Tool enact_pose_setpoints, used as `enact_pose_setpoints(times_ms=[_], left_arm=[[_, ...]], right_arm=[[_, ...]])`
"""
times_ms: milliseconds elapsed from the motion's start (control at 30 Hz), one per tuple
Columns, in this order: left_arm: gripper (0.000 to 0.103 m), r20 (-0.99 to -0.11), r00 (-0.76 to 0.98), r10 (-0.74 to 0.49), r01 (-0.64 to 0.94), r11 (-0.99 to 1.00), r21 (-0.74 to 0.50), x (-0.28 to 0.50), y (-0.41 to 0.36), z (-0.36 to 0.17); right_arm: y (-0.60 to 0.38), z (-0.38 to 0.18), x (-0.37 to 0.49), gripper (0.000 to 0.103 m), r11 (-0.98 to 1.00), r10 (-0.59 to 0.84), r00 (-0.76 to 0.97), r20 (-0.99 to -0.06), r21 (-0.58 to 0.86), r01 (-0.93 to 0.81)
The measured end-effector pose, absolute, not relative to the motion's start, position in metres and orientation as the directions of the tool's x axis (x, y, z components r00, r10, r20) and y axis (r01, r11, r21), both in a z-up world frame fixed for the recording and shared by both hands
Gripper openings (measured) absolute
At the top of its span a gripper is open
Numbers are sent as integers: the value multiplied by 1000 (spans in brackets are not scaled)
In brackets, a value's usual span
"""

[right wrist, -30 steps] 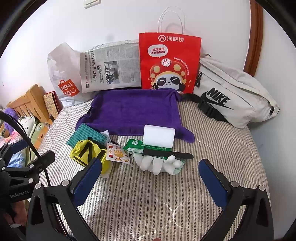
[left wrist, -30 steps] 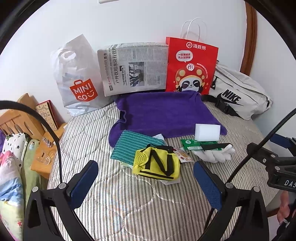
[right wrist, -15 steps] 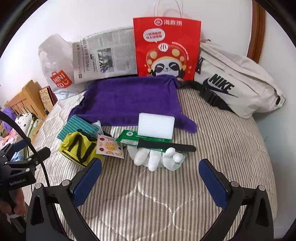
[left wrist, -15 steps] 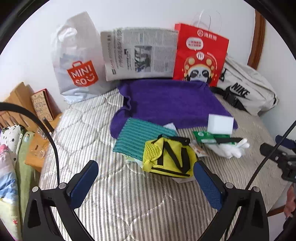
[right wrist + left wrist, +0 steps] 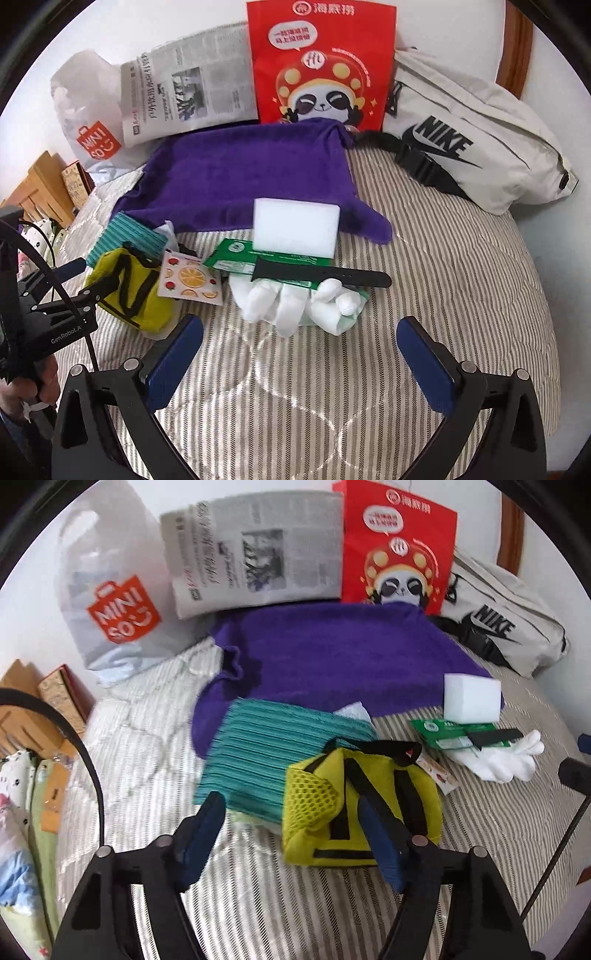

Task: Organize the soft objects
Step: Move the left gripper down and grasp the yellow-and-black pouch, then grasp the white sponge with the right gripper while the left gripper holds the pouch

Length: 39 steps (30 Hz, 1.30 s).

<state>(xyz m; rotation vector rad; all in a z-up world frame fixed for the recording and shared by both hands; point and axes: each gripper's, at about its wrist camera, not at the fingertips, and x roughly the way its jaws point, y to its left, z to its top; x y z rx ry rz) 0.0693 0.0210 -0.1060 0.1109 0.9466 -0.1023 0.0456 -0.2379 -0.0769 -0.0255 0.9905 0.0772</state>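
— What's changed?
— Your left gripper (image 5: 291, 827) has closed in and narrowed, jaws still apart and gripping nothing, straddling the yellow pouch (image 5: 360, 805); contact is hard to judge. Your right gripper (image 5: 301, 350) stays wide open, empty.
— And around it?
— Purple towel (image 5: 332, 657) far, teal cloth (image 5: 269, 753) left, white gloves (image 5: 295, 302) right under a black strap (image 5: 321, 275).

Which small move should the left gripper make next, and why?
Probably ease the left gripper slightly forward and close on the yellow mesh bag. Its fingers are open, with the right pad already over the bag and the left pad beside the teal cloth, so the bag seems to be its target.
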Motion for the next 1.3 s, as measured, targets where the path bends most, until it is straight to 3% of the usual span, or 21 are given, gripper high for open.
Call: enact_pose_setpoints(times_ms=[133, 267, 500, 867, 1300], left_arm=[[59, -793, 607, -50, 171, 983, 69, 70, 19, -113], [35, -775, 622, -113, 190, 982, 9, 71, 23, -112], [26, -769, 620, -155, 213, 977, -25, 69, 26, -108], [26, -764, 621, -175, 221, 974, -44, 60, 32, -95], [26, -784, 592, -188, 204, 976, -80, 68, 39, -104]], right_arm=[[-247, -87, 52, 103, 999, 33, 524, -851, 11, -46], [-257, -95, 57, 103, 1000, 13, 507, -862, 6, -16], [-272, -100, 60, 103, 1000, -4, 506, -863, 3, 13], [-290, -103, 71, 103, 999, 0, 515, -857, 17, 28], [-262, -103, 103, 102, 996, 75, 539, -839, 37, -82]])
